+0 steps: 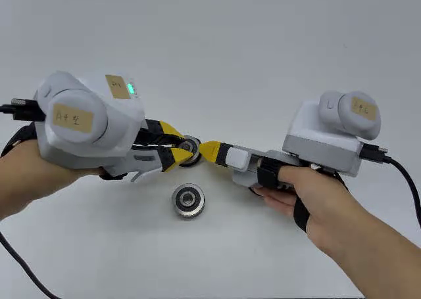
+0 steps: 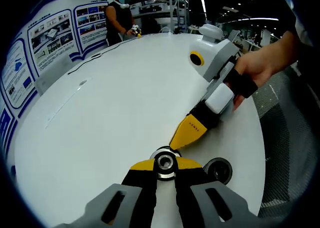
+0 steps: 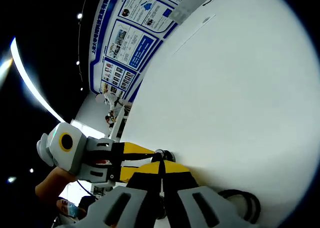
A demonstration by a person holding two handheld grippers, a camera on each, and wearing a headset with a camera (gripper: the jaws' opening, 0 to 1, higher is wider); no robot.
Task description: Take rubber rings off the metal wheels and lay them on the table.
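Head view: the left gripper (image 1: 179, 145) is clamped across a wheel (image 1: 190, 148) near the middle of the table (image 1: 263, 43). The right gripper (image 1: 210, 152) reaches in from 3 o'clock, its yellow tips against the wheel's rim. In the right gripper view those jaws are drawn almost together. Whether they have the ring (image 1: 198, 144) nipped between them I cannot tell.

From where I stand, this looks like the peeling step on this wheel: one gripper steadies the metal while the other works at the rubber. The next move probably needs a firm pinch on the ring's edge and a pull away towards 3 o'clock, with the left gripper keeping the wheel from turning or slipping out. The rubber may stretch and snap back if the grip is shallow.

A second wheel (image 1: 189, 200) lies flat at 6 o'clock of the held one, its dark ring on, so more work seems to remain.

The table is plain white and smooth, with cables trailing off both grippers. In the left gripper view, blue-and-white posters (image 2: 47, 35) line the wall at 10 o'clock. A person (image 2: 119, 18) stands beyond the far edge at 12 o'clock, with shelving and ceiling lights behind.
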